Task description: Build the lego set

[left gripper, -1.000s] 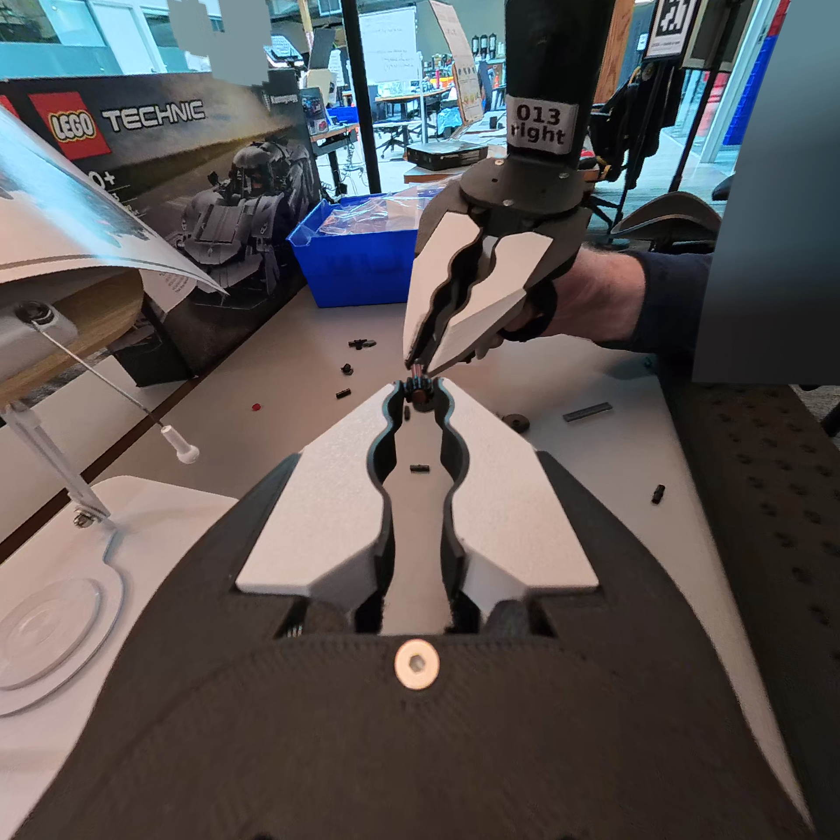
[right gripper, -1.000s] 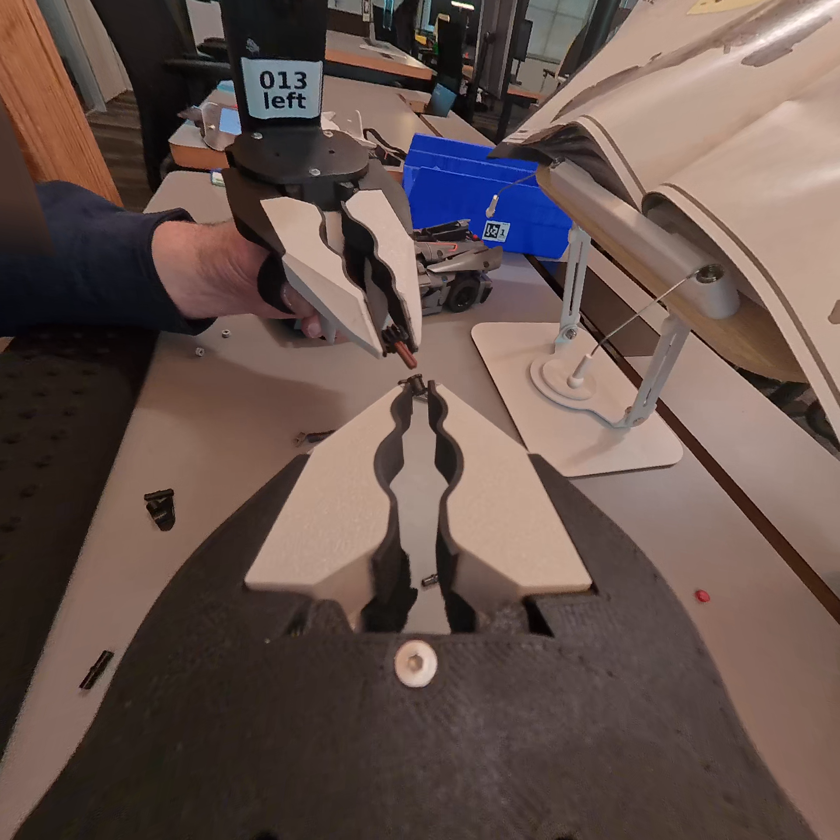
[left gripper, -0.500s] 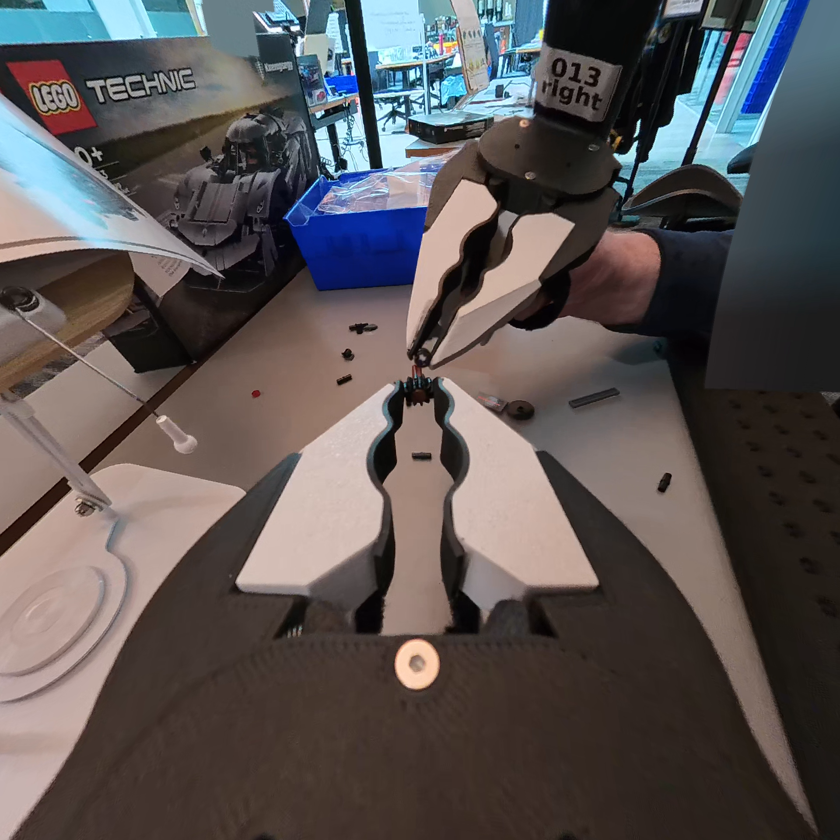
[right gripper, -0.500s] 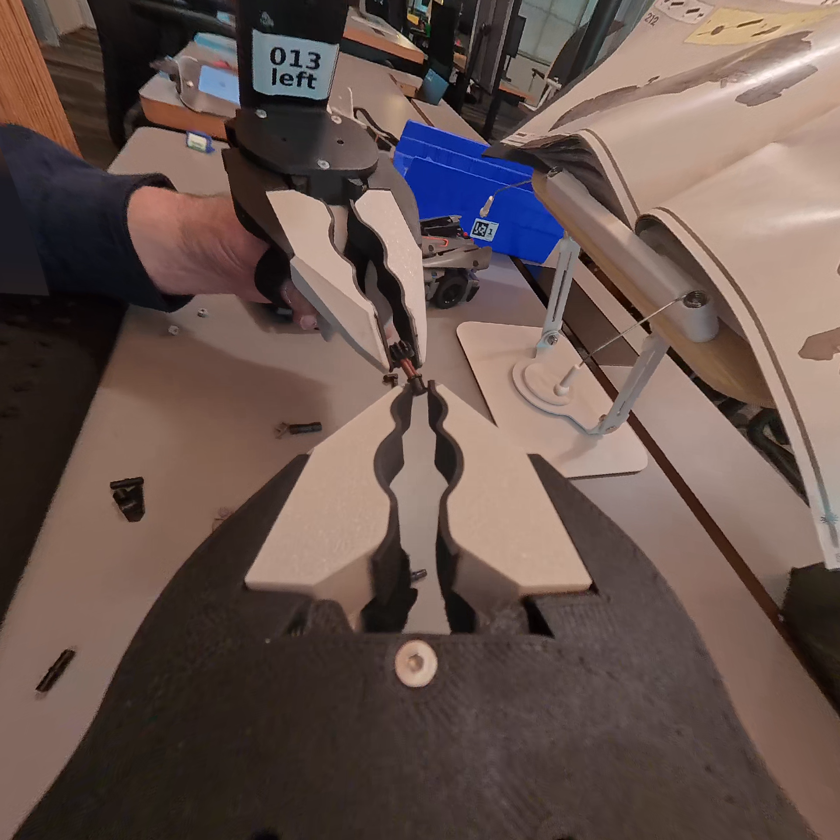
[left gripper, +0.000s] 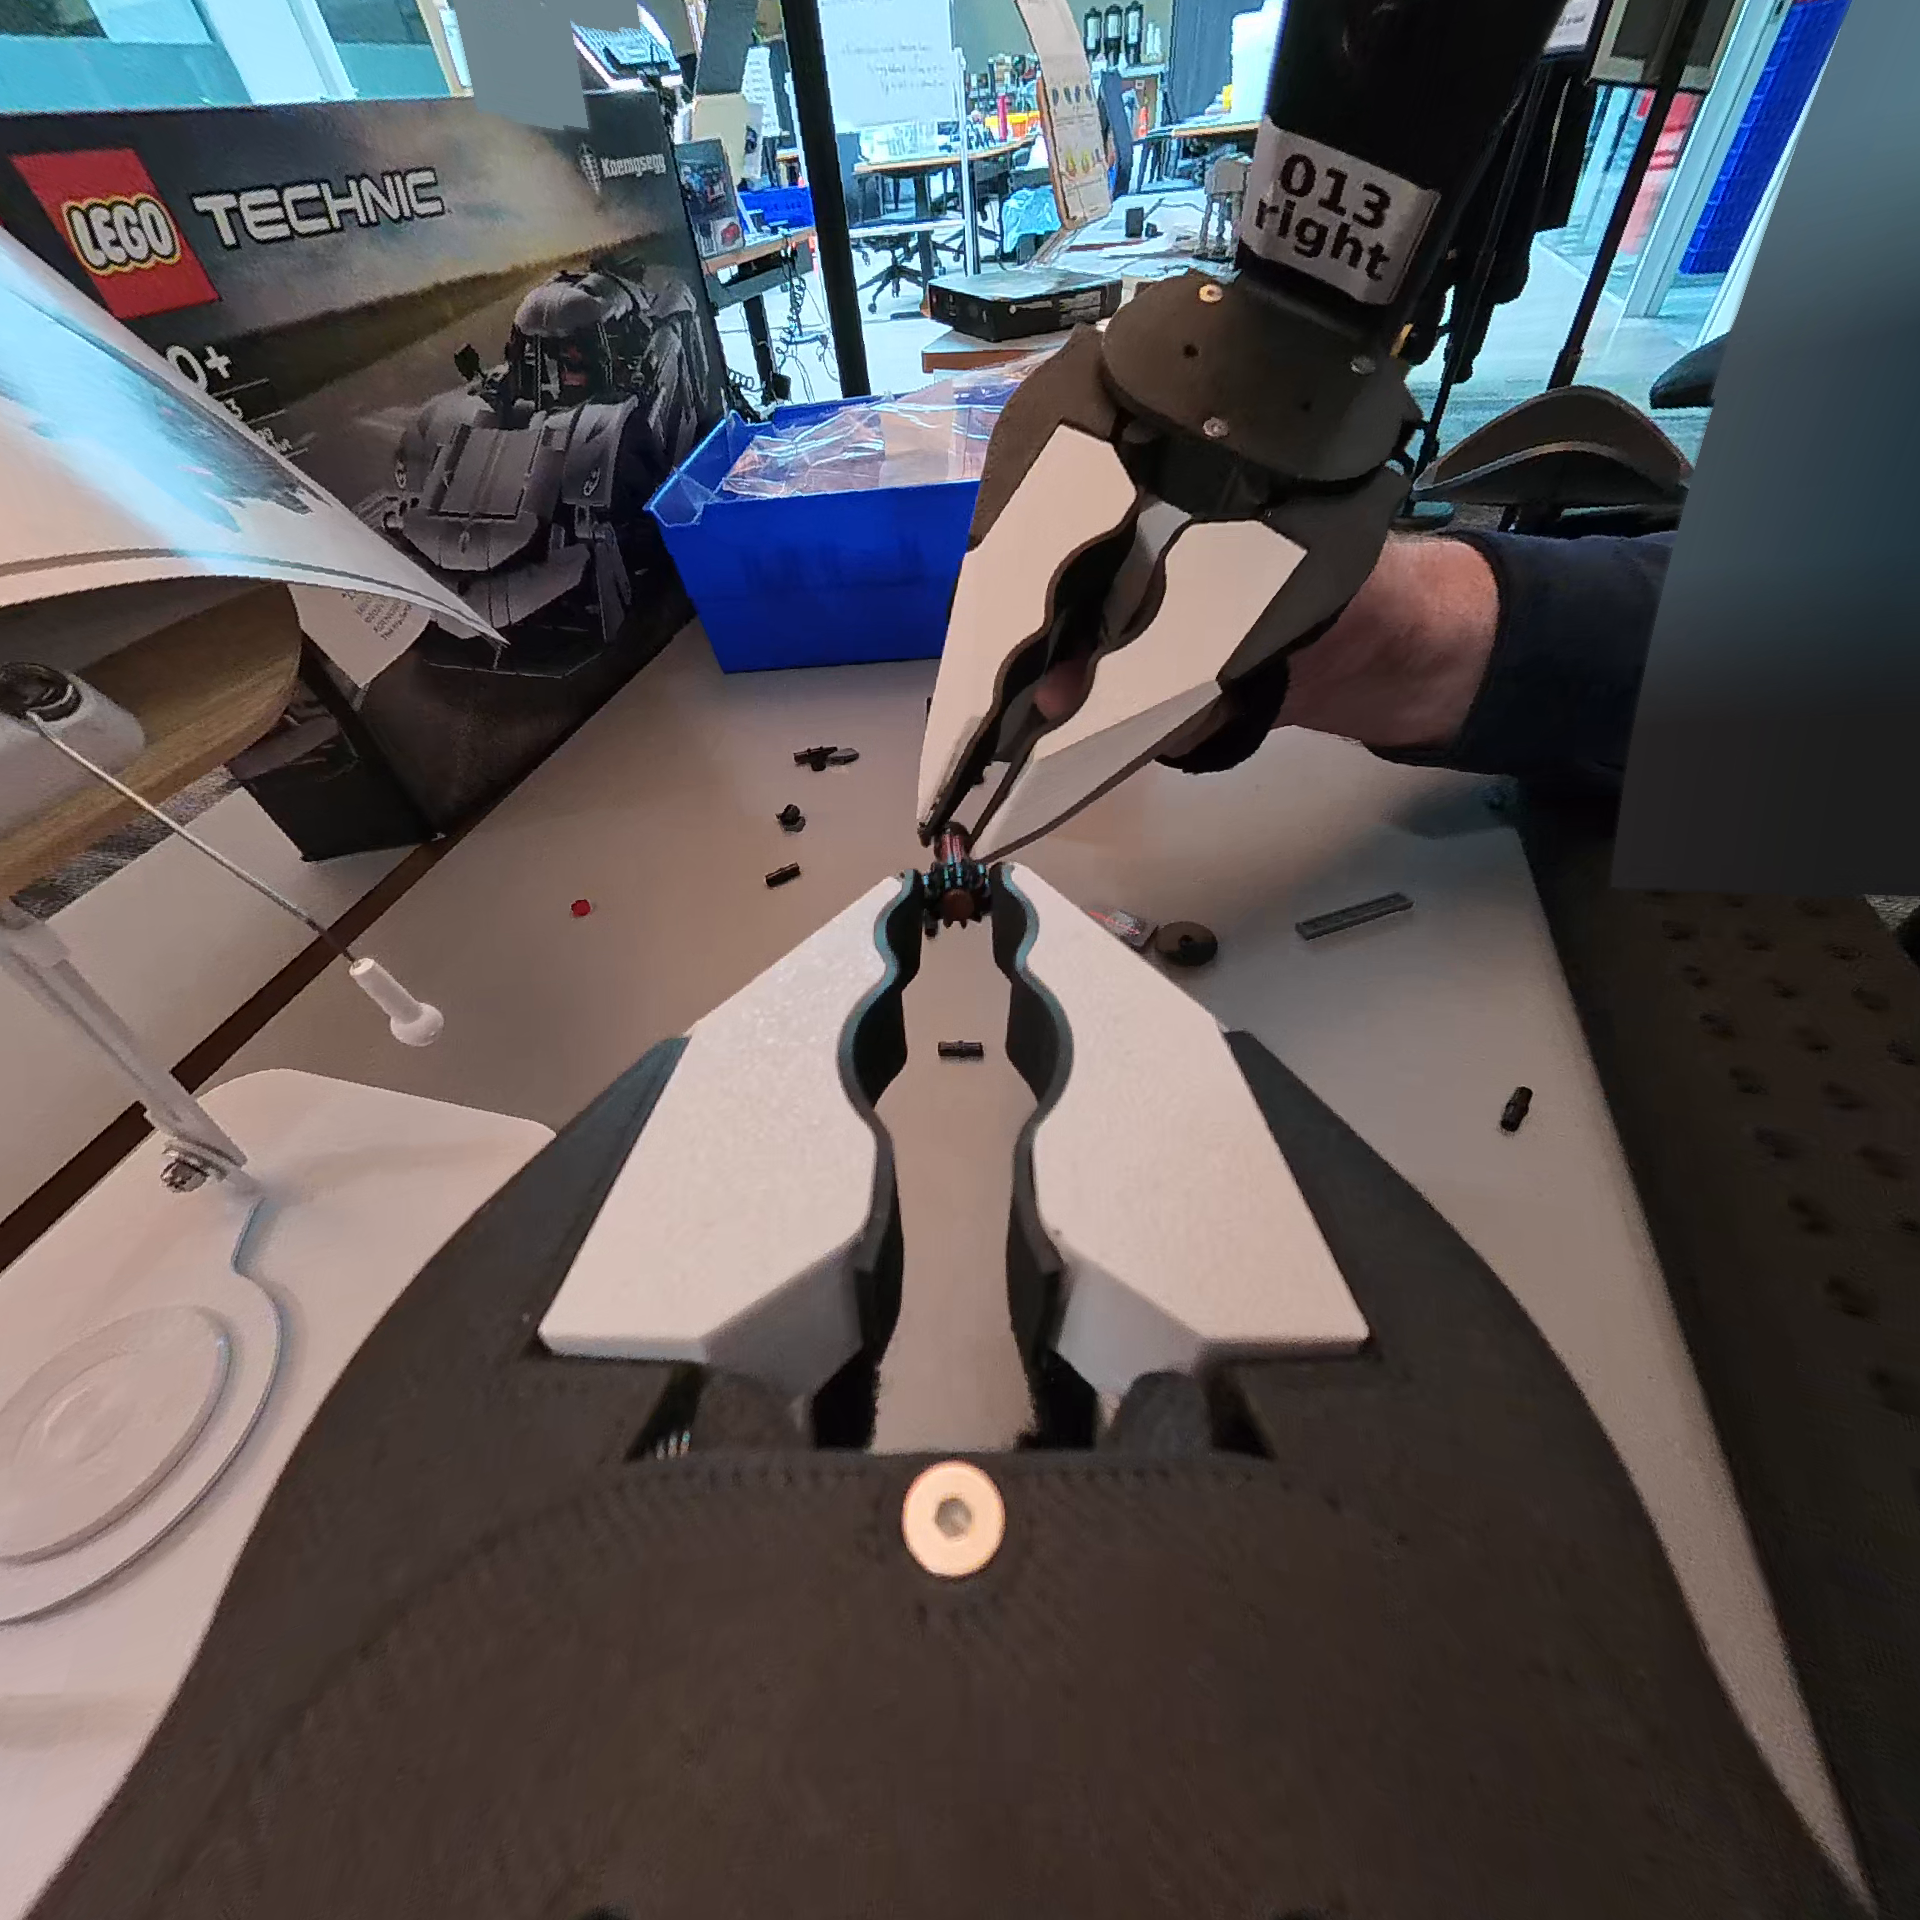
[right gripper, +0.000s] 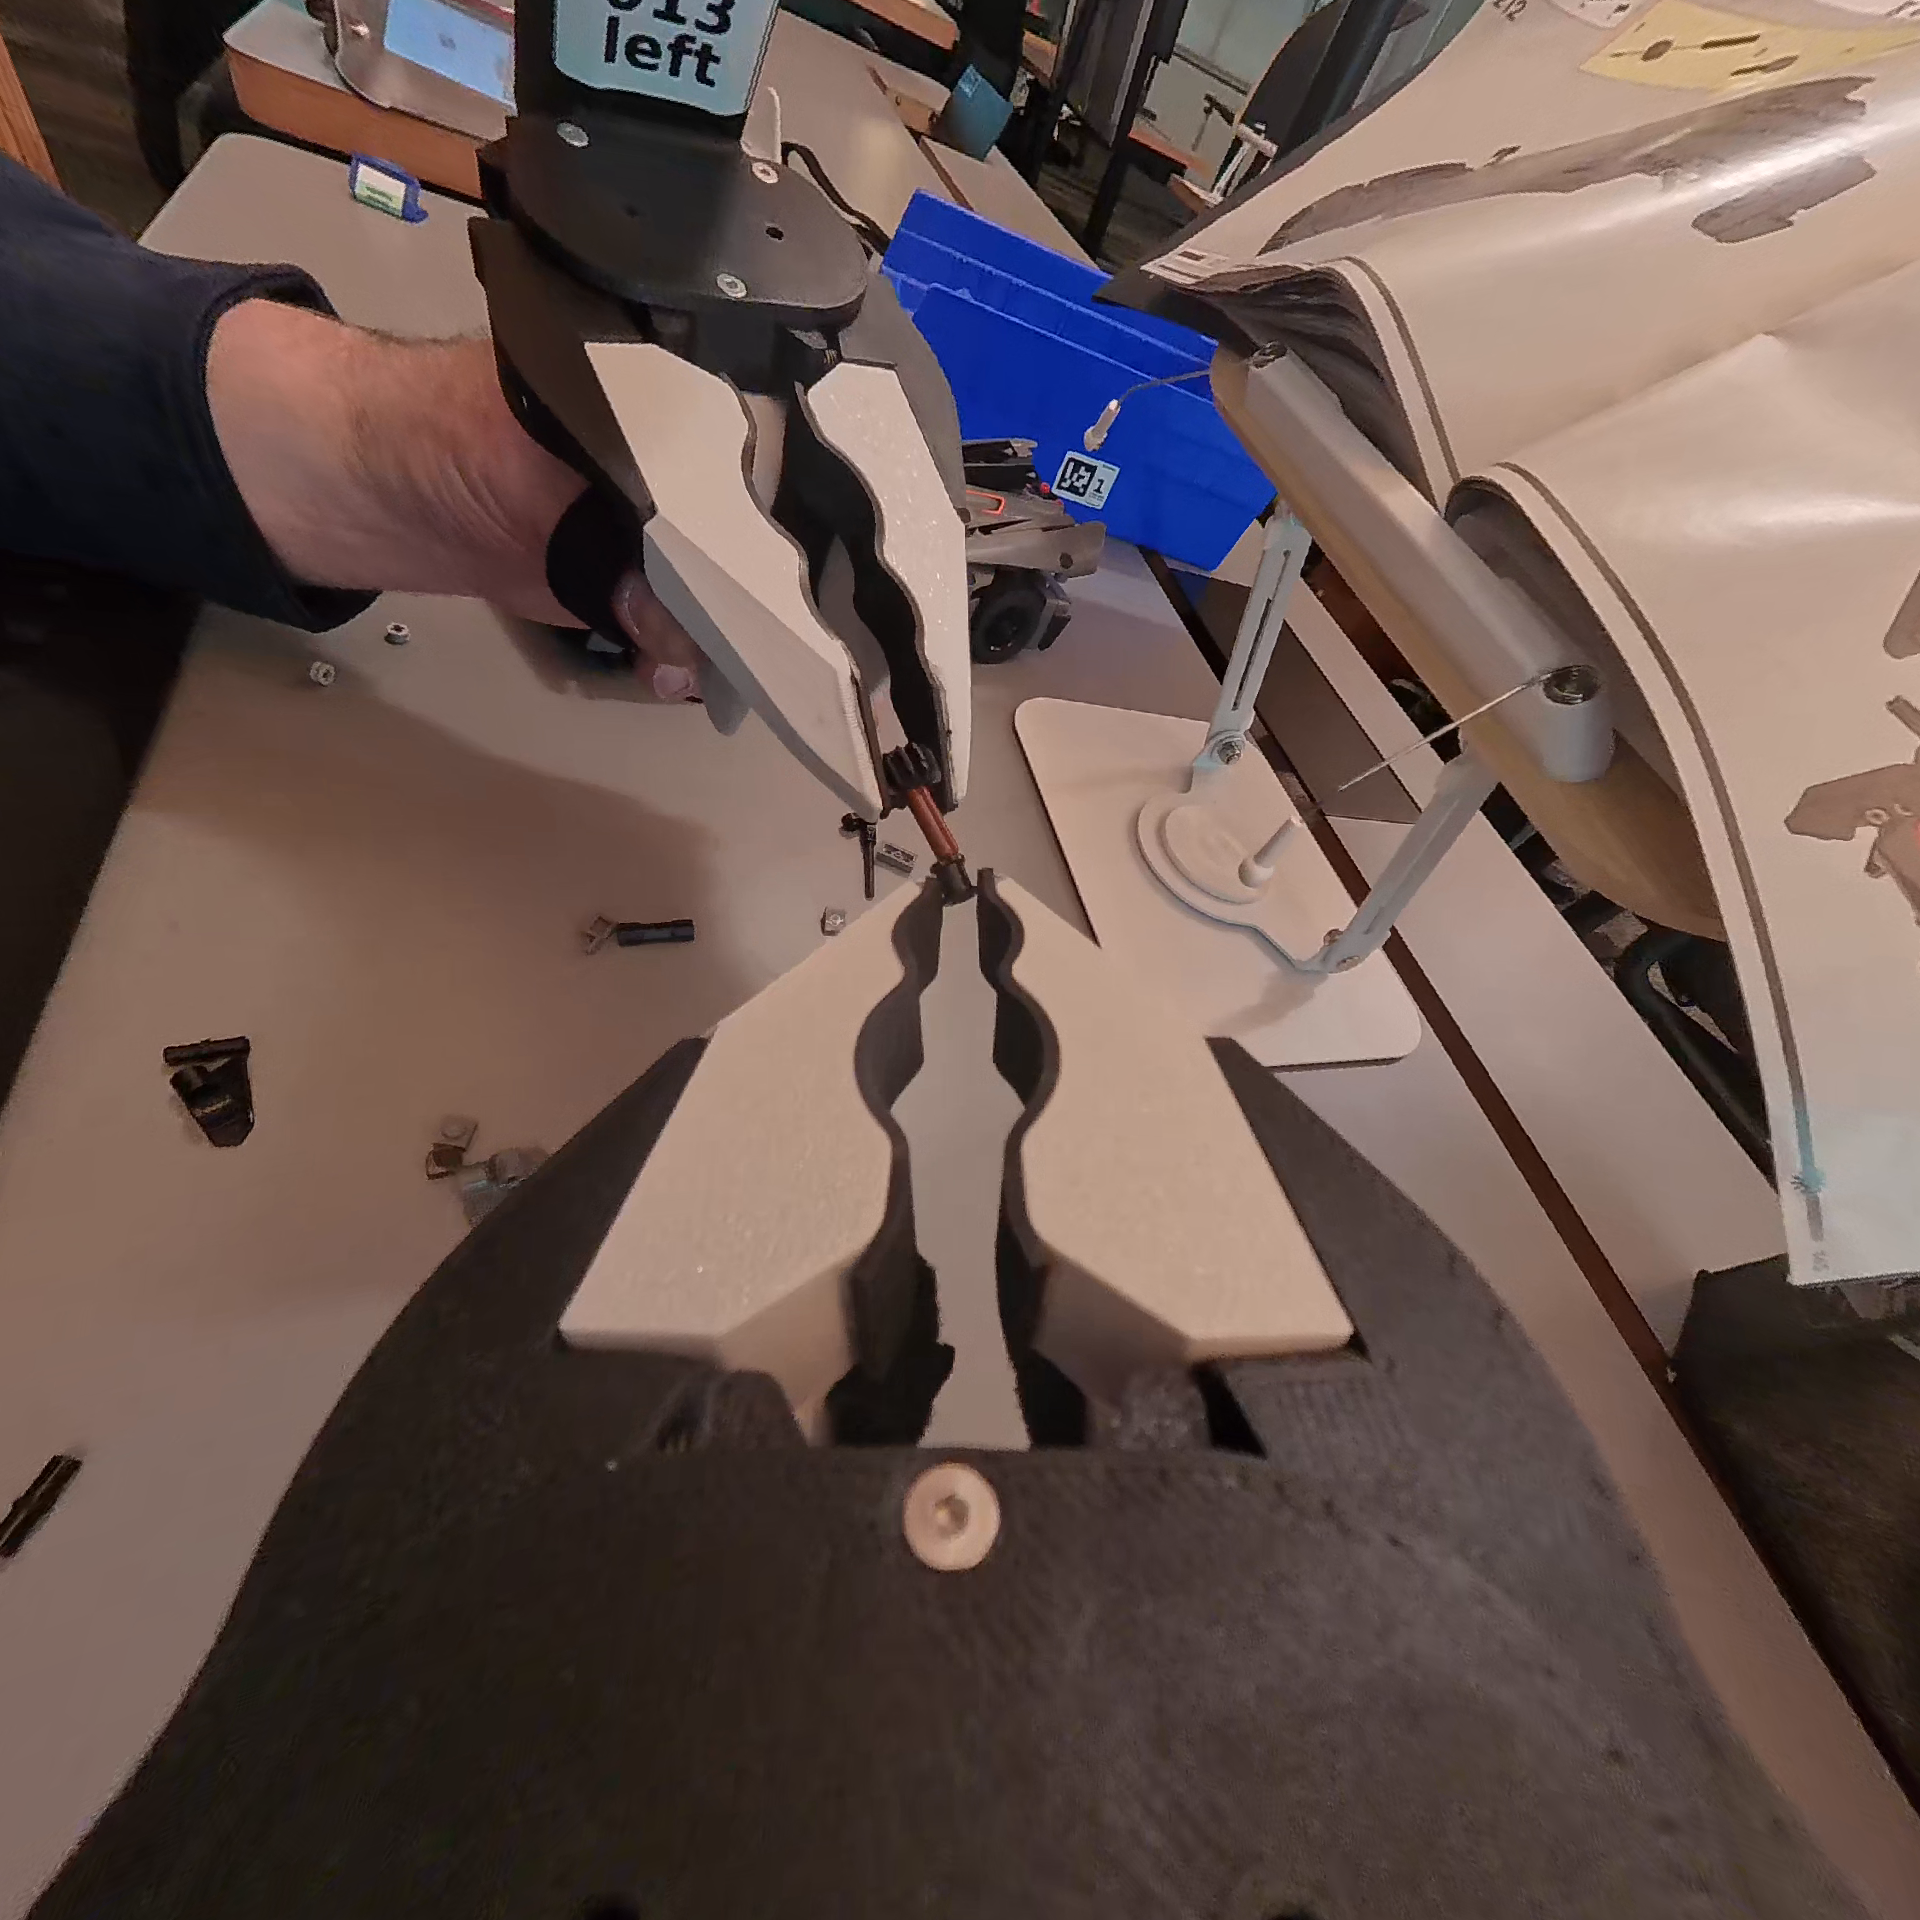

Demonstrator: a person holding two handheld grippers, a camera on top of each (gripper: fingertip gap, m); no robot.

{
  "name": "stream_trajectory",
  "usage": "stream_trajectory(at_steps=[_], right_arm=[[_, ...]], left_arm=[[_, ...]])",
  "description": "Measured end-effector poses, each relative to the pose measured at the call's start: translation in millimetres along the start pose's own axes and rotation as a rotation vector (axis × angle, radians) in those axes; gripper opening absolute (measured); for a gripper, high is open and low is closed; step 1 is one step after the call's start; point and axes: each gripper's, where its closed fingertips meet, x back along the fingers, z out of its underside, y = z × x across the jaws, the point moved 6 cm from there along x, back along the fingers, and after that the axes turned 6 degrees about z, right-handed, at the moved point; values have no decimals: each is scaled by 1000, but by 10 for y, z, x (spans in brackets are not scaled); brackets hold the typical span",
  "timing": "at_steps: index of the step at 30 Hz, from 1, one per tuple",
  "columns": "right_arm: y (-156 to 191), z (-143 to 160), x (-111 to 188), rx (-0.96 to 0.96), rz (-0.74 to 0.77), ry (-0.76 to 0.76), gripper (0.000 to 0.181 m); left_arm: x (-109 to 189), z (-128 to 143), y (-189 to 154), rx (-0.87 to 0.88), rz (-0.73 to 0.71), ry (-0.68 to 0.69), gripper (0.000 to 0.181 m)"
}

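On my feed the tabletop (left gripper: 1299,1039) is a pale grey-beige, and everything else reads against it. My left gripper (left gripper: 954,891) has white fingers (left gripper: 748,1164) lined in black on a black body; the right gripper (left gripper: 951,831) matches. Between their tips sits a reddish-brown axle (right gripper: 928,826) carrying a small black gear (right gripper: 912,771). Behind the tabletop's far edge stands a bright blue bin (left gripper: 821,561). Left of it, the set box (left gripper: 395,343) is dark grey with a red logo patch. Scattered loose pieces (left gripper: 961,1049) are mostly black; one bead (left gripper: 582,907) is red.
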Motion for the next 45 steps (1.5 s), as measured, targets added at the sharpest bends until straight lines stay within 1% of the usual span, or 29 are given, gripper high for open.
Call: stream_trajectory(at_steps=[12, 21, 31, 35, 38, 45], right_arm=[[8, -13, 2, 33, 22, 8, 4], [45, -37, -7, 150, 85, 51, 4], [85, -94, -12, 288, 169, 61, 4], [85, -73, -23, 286, 162, 65, 4], [73, -74, -15, 250, 142, 44, 4], [32, -122, 39, 151, 107, -39, 4]], left_arm=[[-1, 5, -3, -9, 0, 12, 11], [0, 18, 3, -13, -9, 31, 11], [24, 13, 26, 25, 2, 8, 11], [16, 25, 21, 2, -10, 29, 11], [19, 27, 22, 12, 1, 19, 11], [41, -25, 28, 95, 55, -86, 11]])
